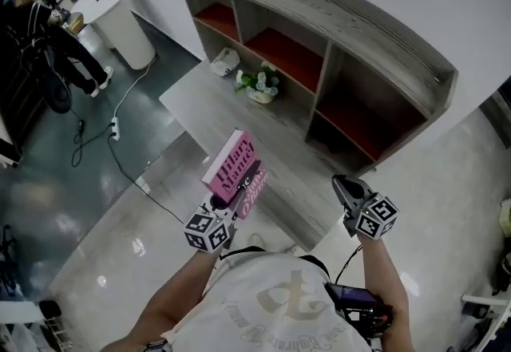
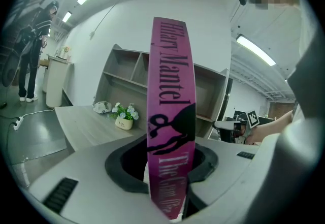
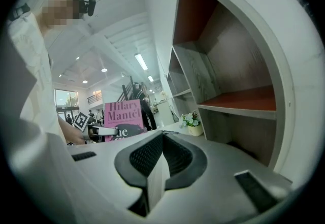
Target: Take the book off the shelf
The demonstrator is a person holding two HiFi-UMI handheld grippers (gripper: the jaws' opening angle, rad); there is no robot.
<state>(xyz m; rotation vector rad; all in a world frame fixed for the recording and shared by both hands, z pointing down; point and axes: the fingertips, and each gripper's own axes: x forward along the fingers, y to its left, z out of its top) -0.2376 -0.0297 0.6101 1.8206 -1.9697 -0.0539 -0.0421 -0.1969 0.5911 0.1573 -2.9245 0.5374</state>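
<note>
The biggest thing I see from here is the curved grey wood-grain shelf unit (image 1: 319,31) against the white wall, its open compartments floored in red-orange. In front of it runs the long grey wood-grain table (image 1: 209,115). Far off to the left stands a white round pedestal counter (image 1: 121,19), with a person in dark clothes (image 1: 36,39) beside it. The pink hardback book (image 1: 231,165) is off the shelf. It is held in the air near the table's front edge, well apart from the compartments. The spine and cover both read "Hilary Mantel" in dark letters. Under a black silhouette figure on the spine there is a title starting "The", and I can't make out the rest. The left gripper (image 1: 233,200) has its jaws part-way apart and clamped on the book's lower end, spine facing its camera. The right gripper (image 1: 345,185) hangs beside the table with its jaws brought together and nothing between them. On the table close to the shelf sits a small cream flower pot (image 1: 260,95) holding white blossoms and green leaves, its dark label too small for me to read. A little white object (image 1: 226,63) that I can't identify lies near the pot.
</note>
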